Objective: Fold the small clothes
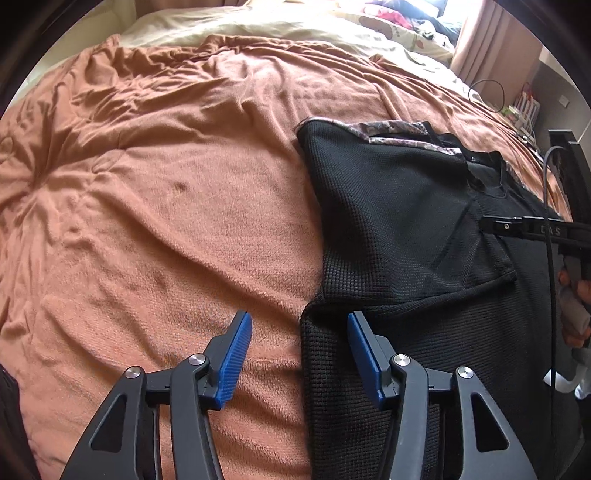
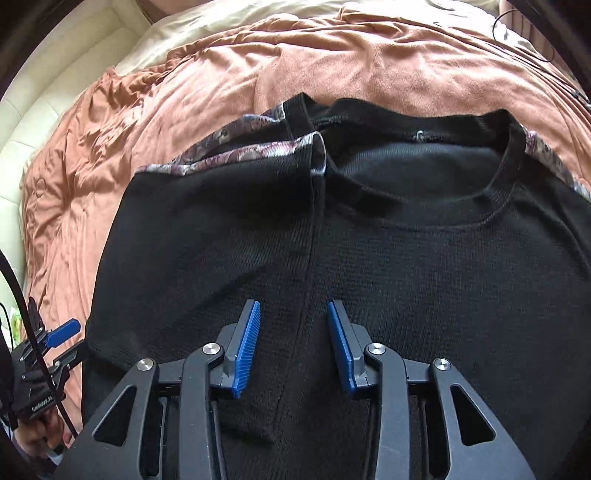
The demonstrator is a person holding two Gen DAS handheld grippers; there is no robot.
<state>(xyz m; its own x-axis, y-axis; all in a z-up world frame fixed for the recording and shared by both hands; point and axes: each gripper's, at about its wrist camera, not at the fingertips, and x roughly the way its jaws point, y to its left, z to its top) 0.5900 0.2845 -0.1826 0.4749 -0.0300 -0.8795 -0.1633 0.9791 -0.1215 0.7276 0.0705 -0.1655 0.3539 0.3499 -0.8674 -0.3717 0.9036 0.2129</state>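
1. Black waffle-knit shirt [image 2: 406, 266] with floral shoulder trim lies flat on the rust-orange blanket [image 1: 147, 184] of the bed, nearest both tools.
2. Right gripper [image 2: 293, 343] hovers over its chest, jaws apart and empty; left gripper [image 1: 299, 354] straddles its side edge, jaws apart too.
3. One sleeve side appears folded inward already; next likely means pinching the other side.
4. Farther off, cream bedding [image 1: 258, 22] lies at the bed's far edge.

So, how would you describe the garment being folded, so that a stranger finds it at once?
Look at the bed covered by the orange blanket. On it lies a black waffle-knit shirt, one side already folded in. Its floral-patterned shoulder trim and round collar set it apart from the plain bedding.
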